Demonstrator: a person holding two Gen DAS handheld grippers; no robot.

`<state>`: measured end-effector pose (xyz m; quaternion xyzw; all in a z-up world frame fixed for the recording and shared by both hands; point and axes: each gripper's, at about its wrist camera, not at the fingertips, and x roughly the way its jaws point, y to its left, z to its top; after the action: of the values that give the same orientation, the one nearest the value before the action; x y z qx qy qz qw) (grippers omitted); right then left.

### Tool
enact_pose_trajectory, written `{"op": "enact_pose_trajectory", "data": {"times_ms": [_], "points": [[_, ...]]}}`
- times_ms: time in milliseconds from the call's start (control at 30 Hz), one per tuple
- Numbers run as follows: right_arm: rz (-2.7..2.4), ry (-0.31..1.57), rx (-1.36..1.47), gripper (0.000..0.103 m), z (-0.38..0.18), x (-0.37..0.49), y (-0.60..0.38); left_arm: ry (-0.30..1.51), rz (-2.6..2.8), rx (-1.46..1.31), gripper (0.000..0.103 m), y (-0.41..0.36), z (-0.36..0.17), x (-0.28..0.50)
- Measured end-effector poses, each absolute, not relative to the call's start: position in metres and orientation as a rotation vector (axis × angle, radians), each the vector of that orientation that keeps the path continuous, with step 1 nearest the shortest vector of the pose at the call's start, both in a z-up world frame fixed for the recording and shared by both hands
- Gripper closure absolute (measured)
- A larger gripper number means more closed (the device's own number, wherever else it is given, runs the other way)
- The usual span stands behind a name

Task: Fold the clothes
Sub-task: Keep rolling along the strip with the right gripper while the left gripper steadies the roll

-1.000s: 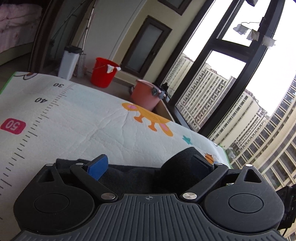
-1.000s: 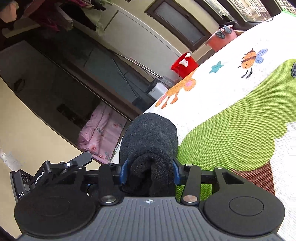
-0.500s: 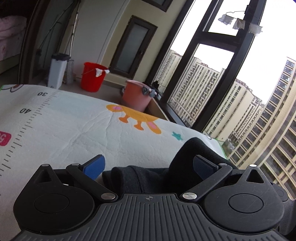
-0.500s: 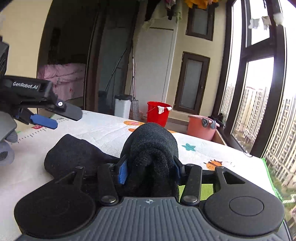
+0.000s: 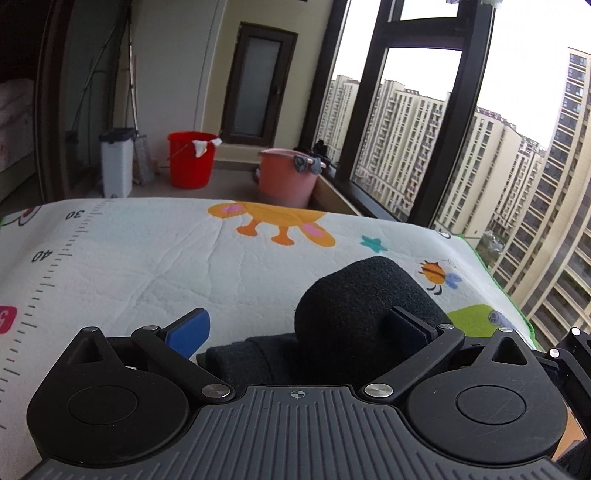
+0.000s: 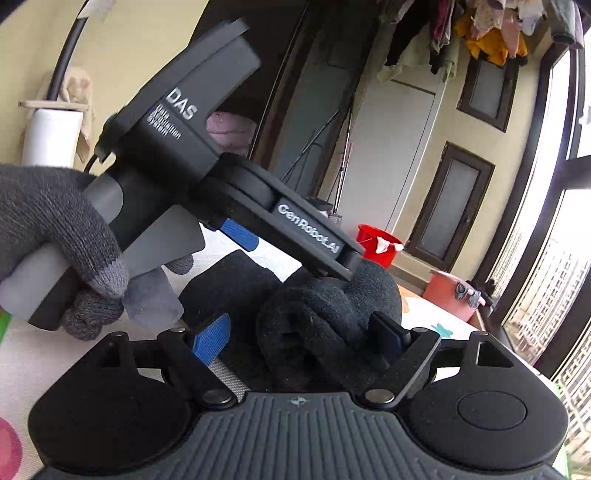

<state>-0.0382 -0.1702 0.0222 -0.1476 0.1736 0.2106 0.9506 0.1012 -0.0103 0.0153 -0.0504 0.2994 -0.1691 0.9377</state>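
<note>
A black knitted garment [image 5: 362, 306] lies bunched on the printed play mat [image 5: 147, 258]. In the left wrist view my left gripper [image 5: 299, 328] is open; its right blue pad touches the bulging fold and the left pad [image 5: 188, 328] stands free. In the right wrist view my right gripper [image 6: 299, 339] is open around the rolled end of the same garment [image 6: 314, 314], with the right pad against the cloth. The left gripper's body [image 6: 229, 177], held by a grey-gloved hand [image 6: 55, 236], hangs right above the garment there.
A red bucket [image 5: 191, 159], a pink bucket [image 5: 288, 177] and a white bin [image 5: 116, 162] stand on the floor beyond the mat's far edge. Large windows [image 5: 461, 147] run along the right. Clothes hang overhead [image 6: 480, 33].
My right gripper has opened and let go of the rolled garment. The left gripper has come in close above the garment, and both views have swung toward the window side.
</note>
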Motion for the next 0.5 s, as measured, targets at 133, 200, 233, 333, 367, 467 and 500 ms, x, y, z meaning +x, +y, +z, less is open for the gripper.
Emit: {"op": "enact_pose_trajectory", "data": {"times_ms": [133, 200, 233, 333, 367, 467, 500], "points": [[0.487, 0.436, 0.153, 0.017, 0.037, -0.029, -0.239, 0.616, -0.323, -0.113, 0.000, 0.002, 0.013, 0.104], [0.493, 0.486, 0.449, 0.017, 0.026, -0.013, -0.274, 0.623, -0.325, -0.135, 0.000, 0.009, 0.012, 0.107], [0.482, 0.512, 0.540, 0.017, 0.016, -0.004, -0.283, 0.628, -0.329, -0.151, 0.000, 0.012, 0.011, 0.109], [0.445, 0.588, 0.733, 0.017, -0.012, 0.019, -0.297, 0.664, -0.356, -0.246, 0.000, 0.028, 0.009, 0.112], [0.447, 0.606, 0.753, 0.017, -0.021, 0.023, -0.295, 0.669, -0.351, -0.260, 0.000, 0.034, 0.009, 0.111], [0.480, 0.612, 0.750, 0.029, -0.028, 0.028, -0.276, 0.675, -0.322, -0.288, 0.000, 0.051, 0.012, 0.107], [0.484, 0.590, 0.690, 0.032, -0.021, 0.026, -0.267, 0.677, -0.316, -0.302, 0.000, 0.058, 0.013, 0.106]]}}
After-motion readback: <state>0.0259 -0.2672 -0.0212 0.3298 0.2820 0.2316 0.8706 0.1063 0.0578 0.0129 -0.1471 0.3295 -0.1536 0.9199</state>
